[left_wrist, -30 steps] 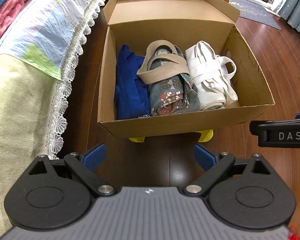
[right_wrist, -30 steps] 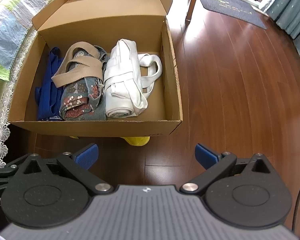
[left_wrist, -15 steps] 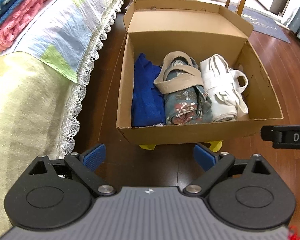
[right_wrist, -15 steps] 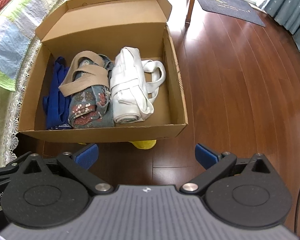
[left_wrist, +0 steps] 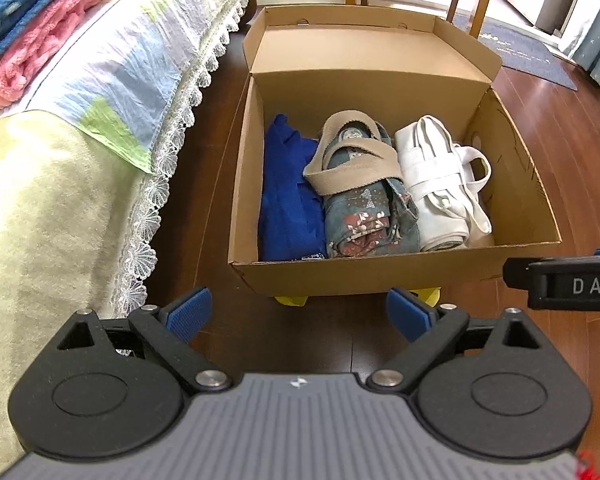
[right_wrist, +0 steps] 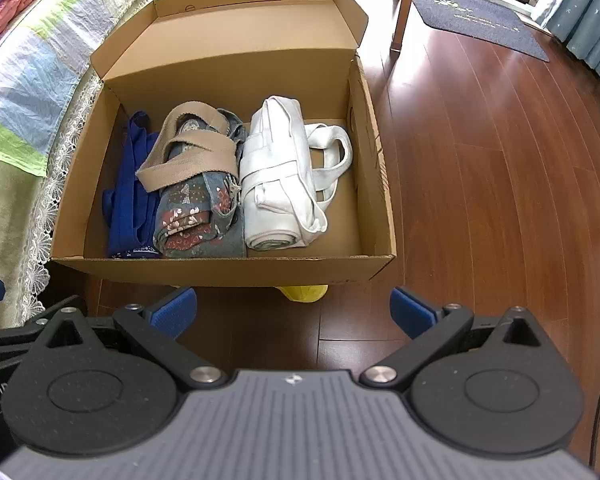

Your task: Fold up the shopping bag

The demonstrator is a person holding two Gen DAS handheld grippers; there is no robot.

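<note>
An open cardboard box [left_wrist: 380, 272] [right_wrist: 220, 270] stands on the wooden floor. Inside lie three folded, rolled shopping bags: a blue one [left_wrist: 288, 196] [right_wrist: 130, 200] at left, a grey patterned one with beige straps [left_wrist: 364, 204] [right_wrist: 198, 200] in the middle, and a white one [left_wrist: 440, 188] [right_wrist: 280, 184] at right. My left gripper [left_wrist: 300, 314] is open and empty, held above the floor in front of the box. My right gripper [right_wrist: 294, 310] is open and empty too, beside the left one; its body shows in the left wrist view [left_wrist: 568, 284].
A bed with a patchwork lace-edged cover [left_wrist: 100, 92] [right_wrist: 24, 80] runs along the left of the box. Something yellow [right_wrist: 302, 292] sticks out under the box's front. Wooden furniture legs [right_wrist: 400, 4] and a dark mat [right_wrist: 480, 16] lie beyond on the floor [right_wrist: 500, 200].
Both grippers have drawn back and risen from the box, which now looks smaller and farther. The bags in the box have not moved. Both grippers stayed open.
</note>
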